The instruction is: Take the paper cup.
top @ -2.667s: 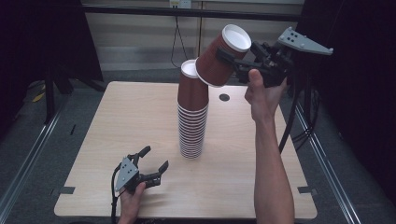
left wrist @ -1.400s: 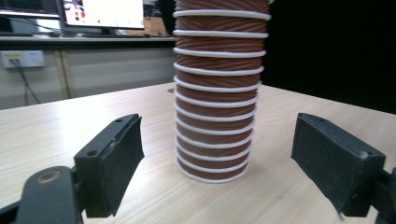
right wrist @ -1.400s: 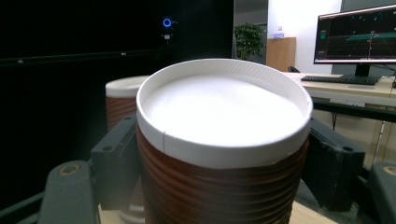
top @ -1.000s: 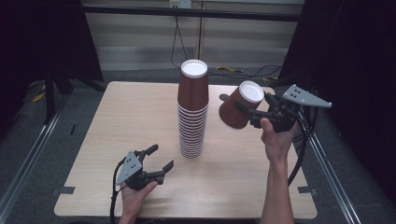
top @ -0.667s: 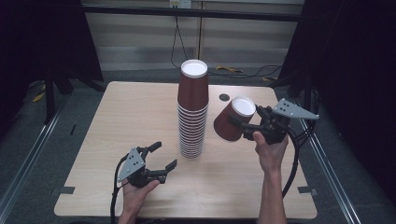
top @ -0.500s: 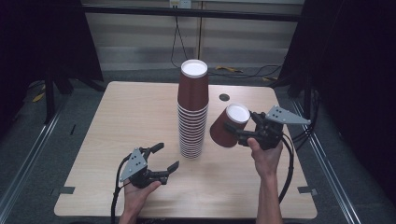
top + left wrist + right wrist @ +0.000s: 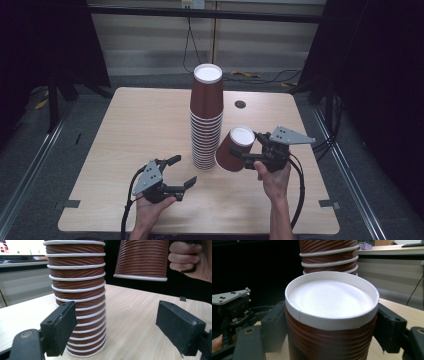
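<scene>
Right gripper has its black jaws pinching the ribbed sides of a single brown paper cup with white rim; the right gripper view shows both pads pressed on the cup wall, white base facing the camera. Left gripper sits low over the light wooden table, jaws spread with nothing between them; the left gripper view shows the pads wide apart, and they have just been opening a little. Versus earlier frames, the right hand has brought the cup down from high above the tall stack of nested brown paper cups to just right of the stack's lower half, near the tabletop; the left gripper has barely shifted. The held cup is upside down and tilted: white base points up and to the right, the open mouth down-left toward the stack's foot, long axis slanted off vertical. The stack stands upright mid-table, bases up. A small dark round hole lies behind it.
</scene>
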The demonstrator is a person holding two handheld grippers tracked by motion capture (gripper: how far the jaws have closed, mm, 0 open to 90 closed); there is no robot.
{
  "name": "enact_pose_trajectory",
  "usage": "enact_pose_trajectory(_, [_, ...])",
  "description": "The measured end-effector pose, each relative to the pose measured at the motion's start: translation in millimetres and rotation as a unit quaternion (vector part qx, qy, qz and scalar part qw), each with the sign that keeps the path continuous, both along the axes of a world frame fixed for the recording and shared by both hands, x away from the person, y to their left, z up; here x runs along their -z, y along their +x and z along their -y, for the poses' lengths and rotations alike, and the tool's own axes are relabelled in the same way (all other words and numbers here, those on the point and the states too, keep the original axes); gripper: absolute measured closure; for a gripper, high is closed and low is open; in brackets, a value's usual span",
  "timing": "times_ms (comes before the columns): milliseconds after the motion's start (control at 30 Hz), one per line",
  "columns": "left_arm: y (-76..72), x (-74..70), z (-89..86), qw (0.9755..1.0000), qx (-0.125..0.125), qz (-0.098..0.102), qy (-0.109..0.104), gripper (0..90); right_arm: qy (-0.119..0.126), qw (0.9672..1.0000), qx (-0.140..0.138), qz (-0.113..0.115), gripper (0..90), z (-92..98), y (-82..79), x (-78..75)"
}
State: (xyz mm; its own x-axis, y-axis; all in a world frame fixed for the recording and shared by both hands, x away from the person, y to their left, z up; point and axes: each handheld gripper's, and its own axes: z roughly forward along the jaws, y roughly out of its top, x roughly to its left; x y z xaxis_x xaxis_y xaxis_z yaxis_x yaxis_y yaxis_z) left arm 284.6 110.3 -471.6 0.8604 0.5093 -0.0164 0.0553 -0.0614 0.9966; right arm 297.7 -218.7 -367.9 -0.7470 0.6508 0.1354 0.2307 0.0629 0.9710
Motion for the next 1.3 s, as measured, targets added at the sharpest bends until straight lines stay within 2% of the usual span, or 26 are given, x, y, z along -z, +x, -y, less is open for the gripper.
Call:
enact_pose_trajectory(400, [-5.7,-3.8,7.7,0.9995,0.027,0.012,0.008,15.7,0.0,0.9992,-0.033,-0.021,23.6,-14.2,-3.8,22.3])
enact_pose_trajectory(500, [-6.8,-2.4,12.5,0.9994,0.034,0.01,0.003,15.6,0.005,0.9987,-0.042,-0.026,23.6,-17.9,-5.8,28.5])
enact_pose_trajectory(667, [-8.3,-1.1,19.3,0.9988,0.047,0.009,0.011,15.6,0.017,0.9978,-0.053,-0.037,23.7,-22.6,-6.0,40.4])
enact_pose_trajectory(767, [-8.6,0.0,24.5,0.998,0.057,0.009,0.025,15.6,0.02,0.9972,-0.059,-0.042,23.7,-26.5,-6.2,45.3])
enact_pose_trajectory(800, [-8.4,1.5,26.8,0.9982,0.056,0.009,0.016,15.6,0.021,0.997,-0.061,-0.043,23.7,-27.6,-6.5,46.4])
enact_pose_trajectory(833, [-8.0,1.9,27.1,0.9979,0.06,0.006,0.023,15.4,0.022,0.9968,-0.065,-0.042,23.7,-28.9,-6.7,47.9])
enact_pose_trajectory(900, [-6.8,5.2,29.2,0.9976,0.066,0.011,0.019,15.2,0.02,0.9966,-0.068,-0.043,23.7,-31.7,-7.2,50.1])
enact_pose_trajectory(1067, [-4.2,10.5,33.0,0.9972,0.072,0.007,0.018,15.3,0.029,0.9953,-0.079,-0.049,23.7,-37.3,-6.8,56.4])
enact_pose_trajectory(1167, [-2.0,12.5,34.6,0.9962,0.085,0.006,0.022,13.9,0.032,0.9947,-0.083,-0.052,23.8,-39.3,-6.7,59.5])
enact_pose_trajectory(1300, [0.9,15.0,40.4,0.9959,0.09,0.004,0.014,10.2,0.039,0.9937,-0.09,-0.054,23.8,-44.2,-7.5,63.8])
